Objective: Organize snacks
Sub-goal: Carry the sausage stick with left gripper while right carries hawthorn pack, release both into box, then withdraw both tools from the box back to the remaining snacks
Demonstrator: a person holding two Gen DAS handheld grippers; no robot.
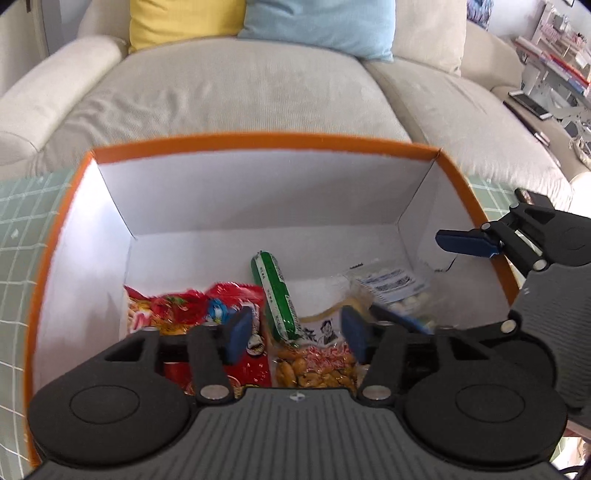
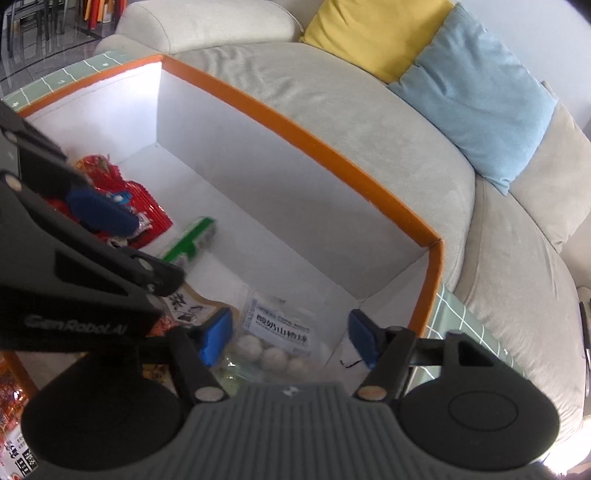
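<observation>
Green sausage stick, long axis toward box far wall

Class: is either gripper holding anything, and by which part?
Nothing is held. The left gripper and right gripper both stand open above snack packets in the orange-rimmed box.

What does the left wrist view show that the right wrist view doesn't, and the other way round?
Only the left wrist view: shelves and clutter beyond the sofa, and the peanut packet's nuts.

Only the right wrist view: the readable label on the bag of white balls, and snack packaging outside the box at lower left.

Both: the orange-rimmed box, red snack bags, green tube, yellow cushion, blue cushion, and the left gripper and right gripper open over the snacks.
</observation>
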